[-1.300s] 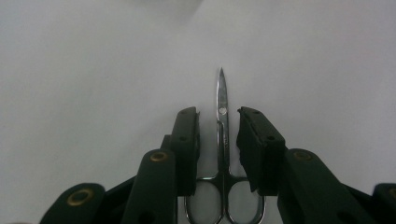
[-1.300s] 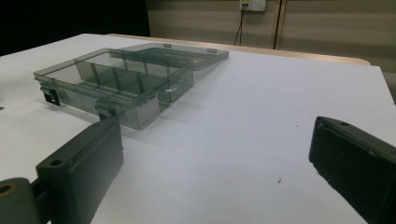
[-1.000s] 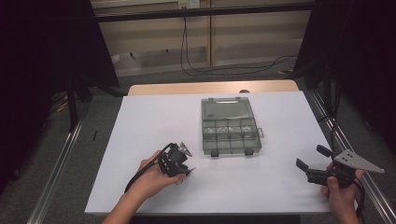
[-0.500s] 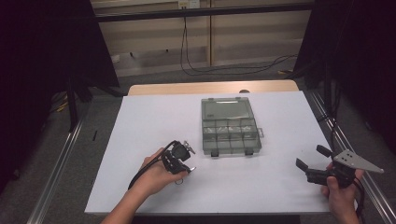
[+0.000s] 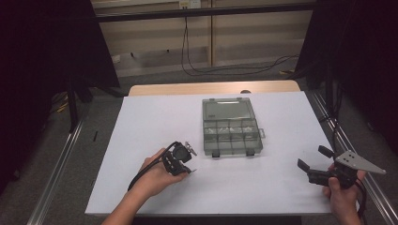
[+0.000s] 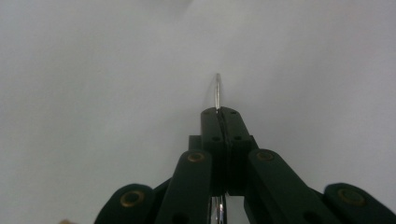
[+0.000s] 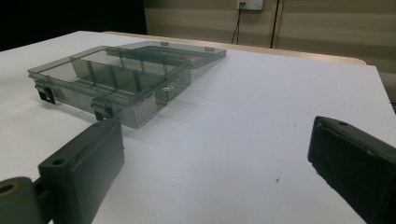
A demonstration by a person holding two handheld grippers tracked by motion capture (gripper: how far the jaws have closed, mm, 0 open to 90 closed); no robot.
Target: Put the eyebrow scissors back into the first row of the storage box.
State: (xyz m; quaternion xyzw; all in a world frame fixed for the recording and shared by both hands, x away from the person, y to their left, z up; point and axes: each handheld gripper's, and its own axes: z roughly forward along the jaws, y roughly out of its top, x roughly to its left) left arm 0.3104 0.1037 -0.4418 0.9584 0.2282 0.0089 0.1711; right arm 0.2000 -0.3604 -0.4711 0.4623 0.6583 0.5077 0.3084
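Down at about seven o'clock on the white tabletop (image 5: 141, 126), the left gripper (image 5: 188, 164) sits low over the surface in the person's left hand (image 5: 157, 176), its black cable looping back toward the forearm. Seen in the left gripper view, its jaws are pressed together on a thin metal pin (image 6: 217, 91), whose bright tip sticks out past the jaw ends and points at the bare white surface; a sliver of the same metal shows below, between the linkage arms. At roughly twelve o'clock from that gripper, near the middle of the tabletop, lies a clear grey plastic organizer box (image 5: 231, 133) with its lid swung open flat on the far side and its row of small compartments facing up; two dark latches hang at its near edge. The box and the left gripper are near each other but apart. At about four o'clock, close to the tabletop's right edge, the right gripper (image 5: 314, 158) is held in the right hand (image 5: 341, 194) with its jaws spread wide and nothing between them, aimed toward the box, well apart from it.
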